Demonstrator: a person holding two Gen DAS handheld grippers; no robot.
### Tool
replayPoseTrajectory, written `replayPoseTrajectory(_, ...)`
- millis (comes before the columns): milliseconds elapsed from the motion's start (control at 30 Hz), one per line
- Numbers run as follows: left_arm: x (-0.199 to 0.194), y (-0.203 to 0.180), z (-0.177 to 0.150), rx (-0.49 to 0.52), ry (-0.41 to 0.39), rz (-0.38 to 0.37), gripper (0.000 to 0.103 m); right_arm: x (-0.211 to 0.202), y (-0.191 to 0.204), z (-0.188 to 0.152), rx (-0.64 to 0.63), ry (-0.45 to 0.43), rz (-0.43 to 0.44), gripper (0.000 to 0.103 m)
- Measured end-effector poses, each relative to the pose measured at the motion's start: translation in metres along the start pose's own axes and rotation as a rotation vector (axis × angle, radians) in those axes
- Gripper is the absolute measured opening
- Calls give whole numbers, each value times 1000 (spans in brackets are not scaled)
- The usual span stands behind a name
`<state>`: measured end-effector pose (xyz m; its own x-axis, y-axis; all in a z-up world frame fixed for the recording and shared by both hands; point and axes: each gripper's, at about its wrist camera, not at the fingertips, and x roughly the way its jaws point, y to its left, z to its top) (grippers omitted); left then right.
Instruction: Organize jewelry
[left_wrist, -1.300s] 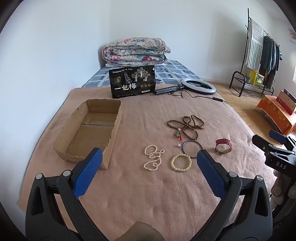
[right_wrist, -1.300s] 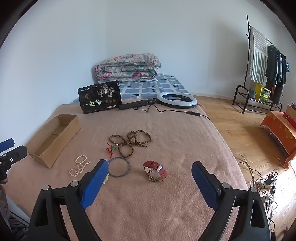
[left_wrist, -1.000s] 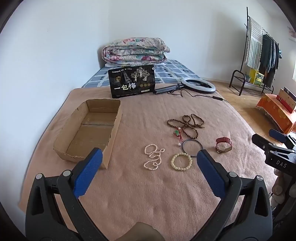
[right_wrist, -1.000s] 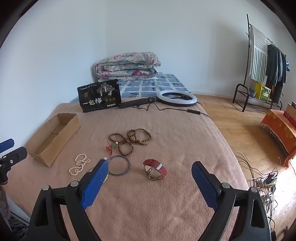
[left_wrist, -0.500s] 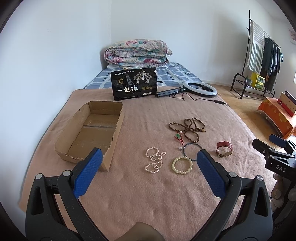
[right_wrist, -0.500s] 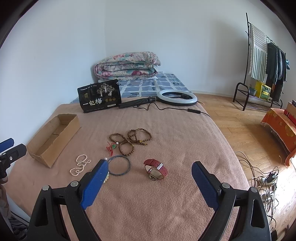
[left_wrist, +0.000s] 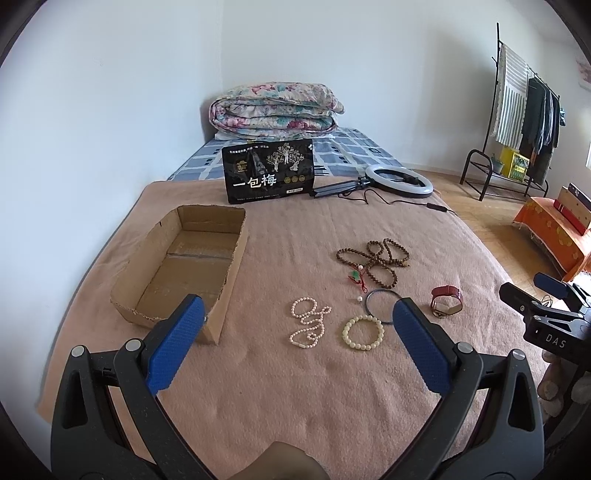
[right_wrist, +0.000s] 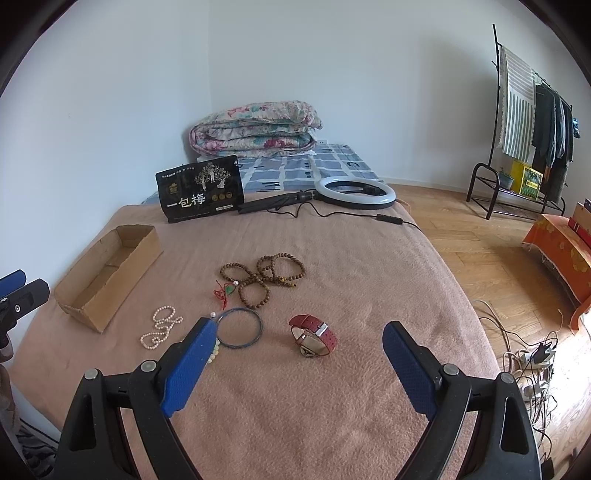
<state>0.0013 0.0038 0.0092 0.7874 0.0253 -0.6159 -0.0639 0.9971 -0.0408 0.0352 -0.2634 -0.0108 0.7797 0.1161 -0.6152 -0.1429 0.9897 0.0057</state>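
Jewelry lies scattered on a bed spread with a pinkish-brown blanket (left_wrist: 369, 221). Both grippers hover above the near edge with jaws spread wide and gripping nothing: the left gripper (left_wrist: 295, 325) and the right gripper (right_wrist: 299, 345).

In the left wrist view, a white pearl necklace (left_wrist: 307, 322) lies at the middle, with a cream bead bracelet (left_wrist: 362, 331) just beside it at 3 o'clock. A thin blue bangle (left_wrist: 382, 302) lies near the bracelet at 1 o'clock, and a red watch (left_wrist: 447, 300) is farther out at 3 o'clock. Brown bead strands (left_wrist: 376, 260) lie tangled at 12 o'clock of the bangle, touching a small red-corded green pendant (left_wrist: 357, 276).

An open cardboard box (left_wrist: 236, 254) sits at 10 o'clock of the necklace, well apart from the jewelry. Beyond it stand a black pouch (left_wrist: 269, 175) and a ring light (left_wrist: 399, 179), with a folded quilt (left_wrist: 273, 110) at the far end.
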Motion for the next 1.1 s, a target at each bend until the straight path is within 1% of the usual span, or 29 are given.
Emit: replayPoseTrajectory(1100,-1,1,-2,2,-6,-3,103,5,0,-2,14,20,8,93)
